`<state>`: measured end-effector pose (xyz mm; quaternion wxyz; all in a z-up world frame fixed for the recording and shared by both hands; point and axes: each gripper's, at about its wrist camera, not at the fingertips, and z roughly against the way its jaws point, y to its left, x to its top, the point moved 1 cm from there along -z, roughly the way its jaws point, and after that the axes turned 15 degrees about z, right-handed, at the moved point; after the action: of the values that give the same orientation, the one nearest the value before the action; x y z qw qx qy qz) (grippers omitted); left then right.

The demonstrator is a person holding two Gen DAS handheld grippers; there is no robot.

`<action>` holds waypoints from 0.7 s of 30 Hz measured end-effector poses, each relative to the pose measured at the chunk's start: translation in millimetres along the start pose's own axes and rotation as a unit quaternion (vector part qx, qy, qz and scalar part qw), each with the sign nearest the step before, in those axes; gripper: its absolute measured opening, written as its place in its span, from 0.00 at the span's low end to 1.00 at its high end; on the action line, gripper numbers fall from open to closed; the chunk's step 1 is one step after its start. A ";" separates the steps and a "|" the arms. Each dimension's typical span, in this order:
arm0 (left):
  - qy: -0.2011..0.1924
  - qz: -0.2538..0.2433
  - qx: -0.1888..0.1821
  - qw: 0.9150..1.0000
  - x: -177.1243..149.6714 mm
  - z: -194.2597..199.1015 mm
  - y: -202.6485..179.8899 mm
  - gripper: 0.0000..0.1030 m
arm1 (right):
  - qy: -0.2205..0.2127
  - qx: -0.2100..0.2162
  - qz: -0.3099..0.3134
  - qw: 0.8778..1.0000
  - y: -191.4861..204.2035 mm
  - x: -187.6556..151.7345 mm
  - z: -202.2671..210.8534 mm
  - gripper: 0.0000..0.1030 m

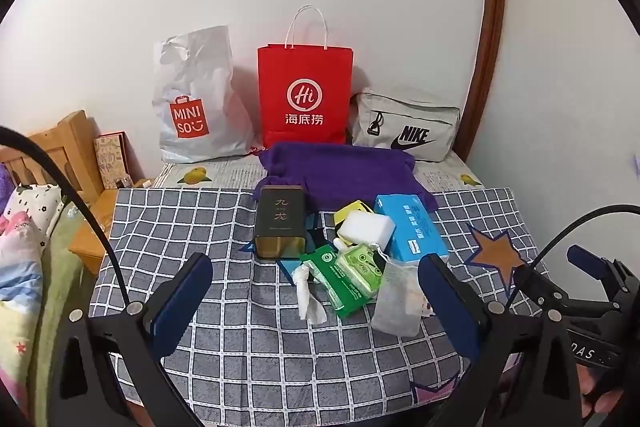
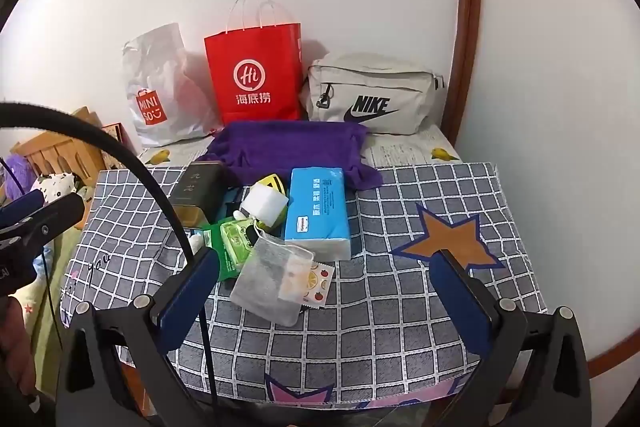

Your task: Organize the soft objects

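Both grippers hover over the near part of the checked cloth (image 1: 224,343), and nothing is taken yet; the left gripper (image 1: 316,291) has its jaws spread wide with nothing between them, and the right gripper (image 2: 328,279) is the same, wide apart and empty. The soft things lie in one small heap in the middle of the cloth: a mesh pouch (image 2: 266,279) nearest to the grippers, a green wipes pack (image 1: 358,273) beside it, a white sponge (image 1: 368,227), a blue tissue pack (image 2: 318,211) and, behind them all, a purple towel (image 1: 340,167). I judge that the step in hand is the first pick, and the mesh pouch is the easy choice (it lies on top and at the front); it is better to come down with one pad on each side of its body and to close gently, because the thin fabric will fold and the drawstring can catch on the wipes pack. The dark tin (image 1: 280,221) is hard, so it should stay. Which of the bags at the wall is meant as the goal, the red paper bag (image 1: 306,95), the white plastic bag (image 1: 196,99) or the grey pouch bag (image 2: 374,99), I cannot tell.

The right wrist view shows a flat sachet with fruit prints (image 2: 308,281) inside the pouch; the left view hides most of it behind its own finger. The left wrist view alone shows a twisted white tissue (image 1: 308,297) lying in front of the wipes pack.
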<state>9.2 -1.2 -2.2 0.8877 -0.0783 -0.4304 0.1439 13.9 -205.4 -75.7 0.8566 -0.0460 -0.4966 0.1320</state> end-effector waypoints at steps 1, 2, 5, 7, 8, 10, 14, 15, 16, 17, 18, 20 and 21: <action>-0.003 0.001 0.000 1.000 -4.8 0.3 0.4 1.00 | 0.000 0.000 -0.001 1.000 -0.3 0.0 0.5 1.00; -0.003 0.000 -0.001 1.000 -4.7 0.5 1.0 1.00 | -0.001 0.000 -0.001 1.000 -1.1 -0.5 0.4 1.00; -0.003 0.001 0.001 1.000 -4.5 -0.2 -1.3 1.00 | -0.002 0.001 -0.002 1.000 -2.0 -0.8 0.8 1.00; -0.003 0.000 0.001 1.000 -4.1 -0.2 -2.1 1.00 | -0.002 0.001 -0.001 1.000 -2.0 -1.0 1.2 1.00; -0.003 -0.001 0.001 1.000 -4.3 -0.6 -2.7 1.00 | -0.002 0.000 -0.001 1.000 -2.0 -0.9 1.4 1.00; -0.003 -0.002 0.001 1.000 -4.3 -0.6 -2.8 1.00 | -0.003 0.000 0.000 1.000 -1.1 0.1 2.8 1.00; -0.002 -0.002 0.000 1.000 -5.4 -0.2 -1.4 1.00 | -0.003 0.001 0.001 1.000 -0.4 1.1 2.8 1.00; -0.001 -0.003 -0.001 1.000 -5.3 -0.3 -1.3 1.00 | -0.003 0.001 0.002 1.000 -0.6 1.4 2.9 1.00; -0.001 -0.003 0.000 1.000 -5.4 -0.5 -1.6 1.00 | -0.003 0.000 0.002 1.000 0.5 1.9 2.8 1.00; -0.001 -0.003 0.000 1.000 -5.1 -0.5 -1.5 1.00 | -0.003 0.000 0.003 1.000 0.7 2.0 3.2 1.00; -0.002 -0.004 0.001 1.000 -5.0 -0.5 -1.4 1.00 | -0.003 0.000 0.003 1.000 0.4 2.4 3.3 1.00; -0.003 -0.006 0.000 1.000 -6.1 0.6 -1.7 1.00 | -0.005 0.000 0.003 1.000 0.7 1.7 3.6 1.00; -0.003 -0.007 -0.001 1.000 -5.8 0.7 -1.6 1.00 | -0.005 0.000 0.004 1.000 0.5 2.0 3.8 1.00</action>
<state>5.6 -4.6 -5.7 0.8873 -0.0755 -0.4336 0.1376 11.4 -204.6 -72.2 0.8534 -0.0472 -0.5012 0.1352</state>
